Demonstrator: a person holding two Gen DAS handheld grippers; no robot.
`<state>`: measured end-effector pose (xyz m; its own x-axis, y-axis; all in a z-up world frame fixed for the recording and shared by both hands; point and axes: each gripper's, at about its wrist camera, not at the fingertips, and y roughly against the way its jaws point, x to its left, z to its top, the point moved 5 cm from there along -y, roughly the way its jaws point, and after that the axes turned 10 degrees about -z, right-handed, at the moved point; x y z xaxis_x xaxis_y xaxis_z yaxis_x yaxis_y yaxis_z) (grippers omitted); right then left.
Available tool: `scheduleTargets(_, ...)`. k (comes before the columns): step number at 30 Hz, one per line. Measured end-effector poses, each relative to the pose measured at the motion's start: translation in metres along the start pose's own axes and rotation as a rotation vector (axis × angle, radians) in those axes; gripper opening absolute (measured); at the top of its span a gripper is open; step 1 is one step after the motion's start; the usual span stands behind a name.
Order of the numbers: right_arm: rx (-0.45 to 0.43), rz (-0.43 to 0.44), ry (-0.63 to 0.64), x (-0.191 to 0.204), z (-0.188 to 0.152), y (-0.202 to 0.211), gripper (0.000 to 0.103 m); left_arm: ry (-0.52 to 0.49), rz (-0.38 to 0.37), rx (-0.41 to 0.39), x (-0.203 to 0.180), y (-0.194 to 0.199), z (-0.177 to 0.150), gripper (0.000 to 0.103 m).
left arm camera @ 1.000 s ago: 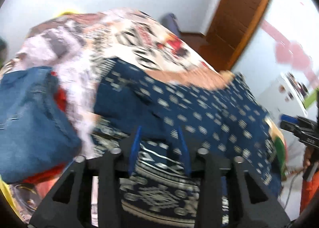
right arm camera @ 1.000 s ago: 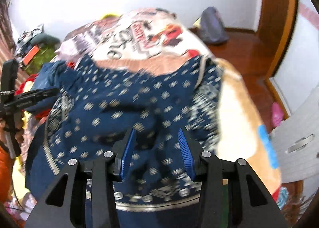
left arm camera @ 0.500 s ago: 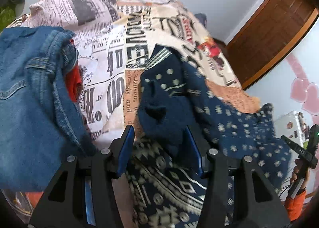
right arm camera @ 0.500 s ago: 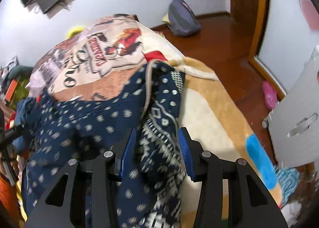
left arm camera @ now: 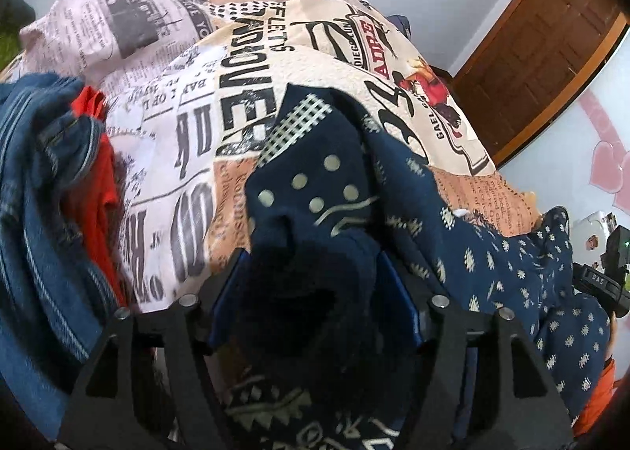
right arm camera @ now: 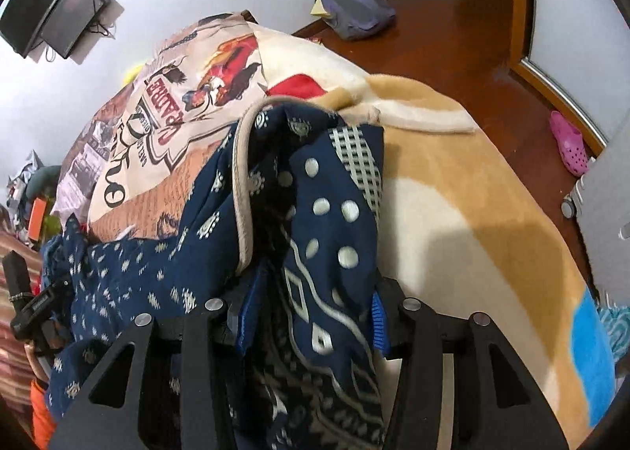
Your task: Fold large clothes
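Barely begun: both tools are gripping corners of the navy patterned garment (left arm camera: 492, 253), lowering it onto the bed (right arm camera: 472, 213). Left tool (left arm camera: 315, 292) has just been widening, perhaps letting go; right tool (right arm camera: 311, 312) is clamping cloth. Folding is remaining.

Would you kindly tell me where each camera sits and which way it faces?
Left wrist: on the left gripper, looking down over the navy patterned garment to the newsprint bedspread; a hand shows at the right edge.
Right wrist: on the right gripper, facing the garment, the tan blanket and the floor.
Shared: garment, bedspread, each other's gripper.
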<state>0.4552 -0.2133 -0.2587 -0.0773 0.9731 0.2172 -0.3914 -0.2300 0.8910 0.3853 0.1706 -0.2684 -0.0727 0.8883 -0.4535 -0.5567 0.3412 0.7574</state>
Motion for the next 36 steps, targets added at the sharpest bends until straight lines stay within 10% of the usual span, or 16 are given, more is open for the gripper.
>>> scheduleTargets(4,-0.034,-0.020,0.063,0.010,0.000,0.009,0.016,-0.030,-0.010,0.004,-0.013,0.003,0.002,0.021)
scheduleTargets(7,-0.069,0.001,0.086,0.016,0.002,0.022,0.010,-0.079,0.021,-0.024,-0.026,0.018,0.002,0.015)
scheduleTargets(24,-0.371,0.075,0.236,0.095,0.045,0.134,0.008,-0.153,-0.014,-0.281,-0.065,0.149,0.070,0.012)
scheduleTargets(36,-0.264,-0.009,0.208,0.115,0.094,0.046,0.008,-0.126,0.111,-0.162,-0.014,0.061,0.123,0.012)
